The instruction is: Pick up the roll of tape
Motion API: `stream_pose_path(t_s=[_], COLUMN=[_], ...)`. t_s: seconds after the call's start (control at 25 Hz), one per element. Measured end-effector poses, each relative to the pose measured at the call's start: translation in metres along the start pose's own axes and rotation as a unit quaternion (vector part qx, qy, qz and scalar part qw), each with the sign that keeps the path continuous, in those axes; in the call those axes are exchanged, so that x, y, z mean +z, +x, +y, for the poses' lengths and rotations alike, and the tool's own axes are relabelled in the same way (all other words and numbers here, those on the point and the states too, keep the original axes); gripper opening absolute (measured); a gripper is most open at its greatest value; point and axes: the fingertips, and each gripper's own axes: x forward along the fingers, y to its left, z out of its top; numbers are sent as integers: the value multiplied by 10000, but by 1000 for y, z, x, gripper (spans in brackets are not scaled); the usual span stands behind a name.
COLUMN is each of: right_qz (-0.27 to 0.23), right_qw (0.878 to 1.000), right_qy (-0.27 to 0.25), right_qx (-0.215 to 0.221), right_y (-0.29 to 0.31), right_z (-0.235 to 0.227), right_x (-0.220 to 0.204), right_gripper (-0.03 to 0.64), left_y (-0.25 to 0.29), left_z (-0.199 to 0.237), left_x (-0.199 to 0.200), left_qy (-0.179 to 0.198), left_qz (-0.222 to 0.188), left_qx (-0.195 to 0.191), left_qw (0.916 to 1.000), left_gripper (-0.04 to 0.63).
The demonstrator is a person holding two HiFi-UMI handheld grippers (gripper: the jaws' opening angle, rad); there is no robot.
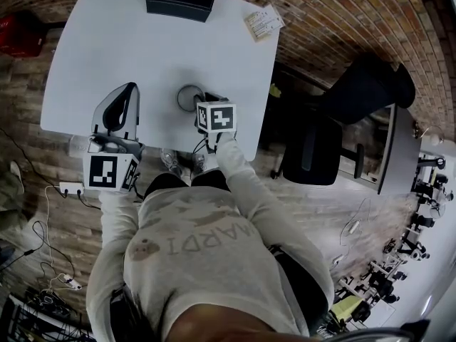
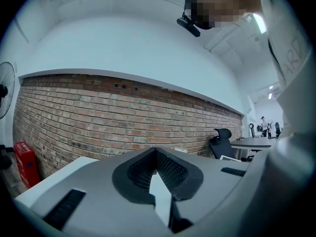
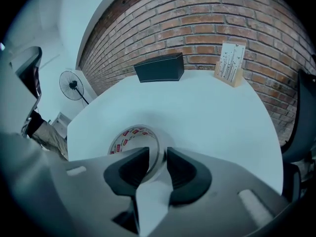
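Dark ribbed fingers of the right gripper (image 3: 158, 154) fill the bottom of the right gripper view. They stand apart astride the wall of the roll of clear tape (image 3: 129, 135), one finger inside the ring and the other outside, with a gap showing, so nothing is clamped. The roll lies flat on the white bench (image 3: 207, 112), glossy and see-through, with a pale core carrying small red print.

From the head view the roll (image 1: 187, 95) is only a small grey ring near the centre of the frame, just left of the right gripper (image 1: 200, 104); the print cannot be read there. That view alone shows the left gripper (image 1: 128, 88) at the bench's lower left edge, well apart from the roll.

The left gripper view shows its fingers (image 2: 156, 152) closed tip to tip on nothing. Beyond them are a brick wall (image 2: 98, 112) and a black office chair (image 2: 221, 135) at the right. A black box (image 3: 159, 67) and a card in a wooden stand (image 3: 230, 63) sit at the bench's far edge.
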Motion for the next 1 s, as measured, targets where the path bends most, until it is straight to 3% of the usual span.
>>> stream_pose_path(t_s=[0.28,0.44,0.72,1.0], right_qz=[178,125,-218,-756], right_qw=[9983,9972,9986,9960], right_qy=[-384,-507,-292,-416], right_qx=[-391,-527,-390,-244], right_y=[1,-1,-7,-29], right_z=[0,-3,-4,7], right_x=[1,2,6,26], right_gripper=[104,58,55,55], left_y=[3,2,-3,-12], left_z=[1,1,2,2], left_x=[0,2,3,13], left_qy=[-107,-124,-107,-23], left_qz=[-37,-60,-67,-153], left_qx=[-48,-35,76,207], left_qw=[9999,9999,9999,9997], left_gripper=[6,6,6,6])
